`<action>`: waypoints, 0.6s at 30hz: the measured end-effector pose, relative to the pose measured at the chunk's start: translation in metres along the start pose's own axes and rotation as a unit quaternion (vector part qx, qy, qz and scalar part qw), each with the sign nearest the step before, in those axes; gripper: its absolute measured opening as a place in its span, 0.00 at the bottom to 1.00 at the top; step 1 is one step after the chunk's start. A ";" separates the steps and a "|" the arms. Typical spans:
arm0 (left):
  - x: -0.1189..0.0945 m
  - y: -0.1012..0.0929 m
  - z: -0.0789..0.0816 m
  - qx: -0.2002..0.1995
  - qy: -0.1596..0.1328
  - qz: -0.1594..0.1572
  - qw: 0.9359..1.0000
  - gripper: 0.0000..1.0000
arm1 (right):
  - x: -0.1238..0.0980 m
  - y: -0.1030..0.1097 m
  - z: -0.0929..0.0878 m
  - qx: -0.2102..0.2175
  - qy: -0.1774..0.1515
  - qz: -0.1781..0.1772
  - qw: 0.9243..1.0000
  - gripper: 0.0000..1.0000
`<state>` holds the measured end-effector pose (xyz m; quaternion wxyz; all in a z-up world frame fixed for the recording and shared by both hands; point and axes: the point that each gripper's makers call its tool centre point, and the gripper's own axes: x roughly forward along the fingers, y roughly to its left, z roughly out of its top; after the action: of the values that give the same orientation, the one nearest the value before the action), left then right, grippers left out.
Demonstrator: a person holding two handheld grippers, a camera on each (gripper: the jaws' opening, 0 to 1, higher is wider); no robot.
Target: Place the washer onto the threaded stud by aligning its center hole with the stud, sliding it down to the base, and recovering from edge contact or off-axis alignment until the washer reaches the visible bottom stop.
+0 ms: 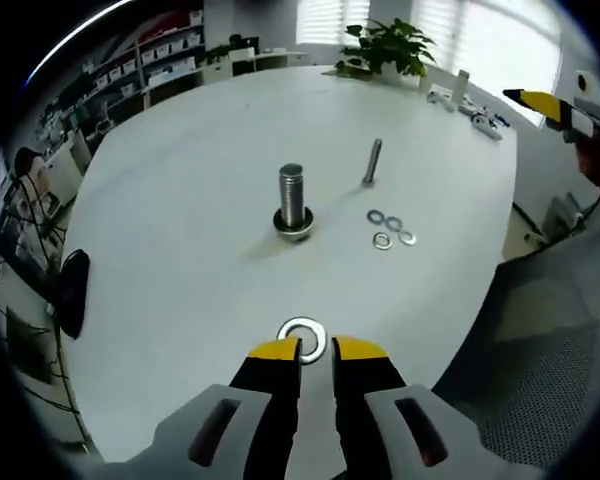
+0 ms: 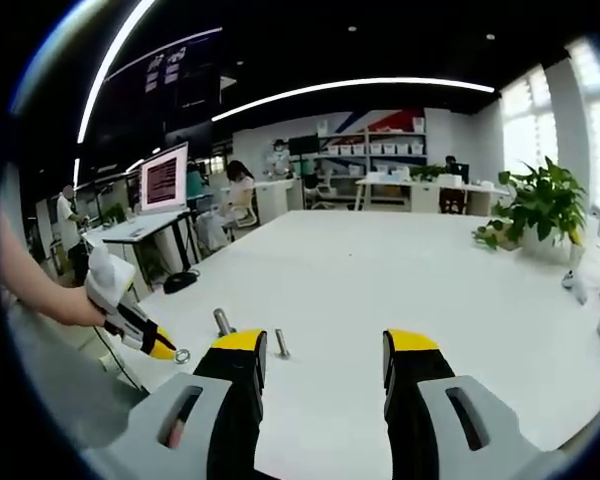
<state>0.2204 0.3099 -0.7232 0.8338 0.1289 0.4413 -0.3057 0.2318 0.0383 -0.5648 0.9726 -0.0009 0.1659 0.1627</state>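
Note:
A thick threaded stud point(image 1: 292, 196) stands upright on its wide base point(image 1: 293, 226) in the middle of the white table point(image 1: 180, 200). My left gripper point(image 1: 317, 350) is on the near side of it, shut on a silver washer point(image 1: 302, 338) pinched by its edge between the yellow tips. In the right gripper view the same gripper point(image 2: 160, 345), held by a hand, carries the washer point(image 2: 182, 355) just left of the stud point(image 2: 223, 321). My right gripper point(image 2: 326, 350) is open with nothing between its jaws, held off the table's side point(image 1: 545, 102).
A thinner bolt point(image 1: 372, 162) stands right of the stud, with several loose washers point(image 1: 391, 228) in front of it. A black object point(image 1: 73, 290) lies near the left edge. A potted plant point(image 1: 385, 45) and small parts point(image 1: 470, 105) sit at the far side.

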 end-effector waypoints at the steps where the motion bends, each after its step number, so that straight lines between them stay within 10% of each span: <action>1: 0.001 0.000 0.000 0.002 0.002 -0.001 1.000 0.10 | 0.000 0.000 0.001 0.002 -0.002 -0.001 1.000 0.49; 18: 0.010 0.004 -0.011 0.021 0.040 -0.008 0.999 0.11 | 0.010 0.004 0.002 0.010 -0.005 0.008 1.000 0.49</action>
<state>0.2195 0.3141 -0.7383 0.8103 0.1552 0.4684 -0.3160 0.2400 0.0448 -0.5659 0.9720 0.0115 0.1626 0.1690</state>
